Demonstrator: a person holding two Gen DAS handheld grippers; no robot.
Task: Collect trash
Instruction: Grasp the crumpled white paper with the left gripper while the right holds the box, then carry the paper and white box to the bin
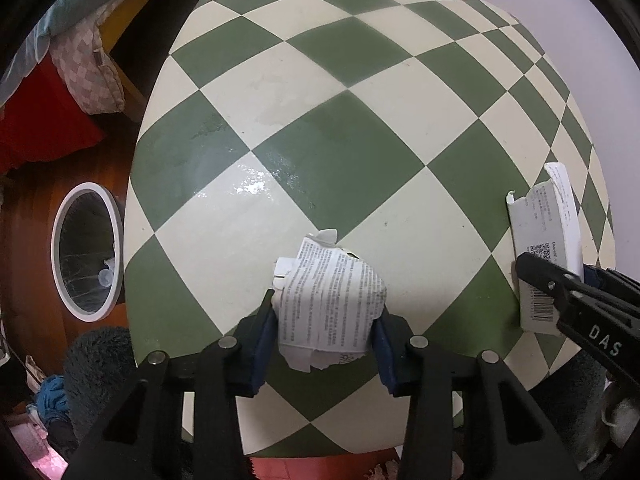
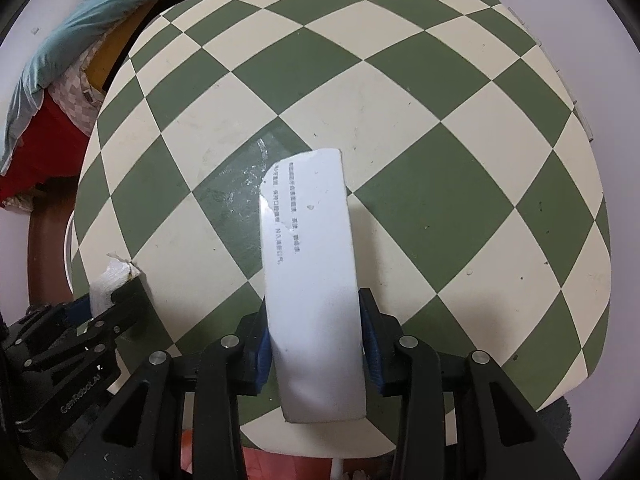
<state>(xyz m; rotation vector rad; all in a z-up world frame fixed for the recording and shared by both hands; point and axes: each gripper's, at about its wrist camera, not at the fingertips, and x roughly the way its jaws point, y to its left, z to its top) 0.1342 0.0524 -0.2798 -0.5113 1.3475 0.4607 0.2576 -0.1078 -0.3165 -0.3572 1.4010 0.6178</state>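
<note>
My left gripper point(image 1: 326, 312) is shut on a crumpled piece of printed paper point(image 1: 330, 300), held over the green and cream checkered table point(image 1: 320, 120). My right gripper point(image 2: 314, 320) is shut on a torn white carton point(image 2: 310, 260) with grey print, held above the same table point(image 2: 440, 160). In the left wrist view the carton point(image 1: 546, 248) and the right gripper point(image 1: 576, 300) show at the right edge. In the right wrist view the left gripper point(image 2: 116, 300) and its paper point(image 2: 108, 284) show at the lower left. A white-rimmed trash bin point(image 1: 86, 252) with a dark liner stands on the floor left of the table.
A bed or sofa with red point(image 1: 40, 120), checked point(image 1: 88, 68) and blue point(image 1: 80, 0) fabrics lies at the far left. A dark fluffy rug point(image 1: 96, 364) lies by the bin. Wet patches point(image 1: 256, 184) glint on the tabletop. A white wall point(image 1: 580, 20) is behind.
</note>
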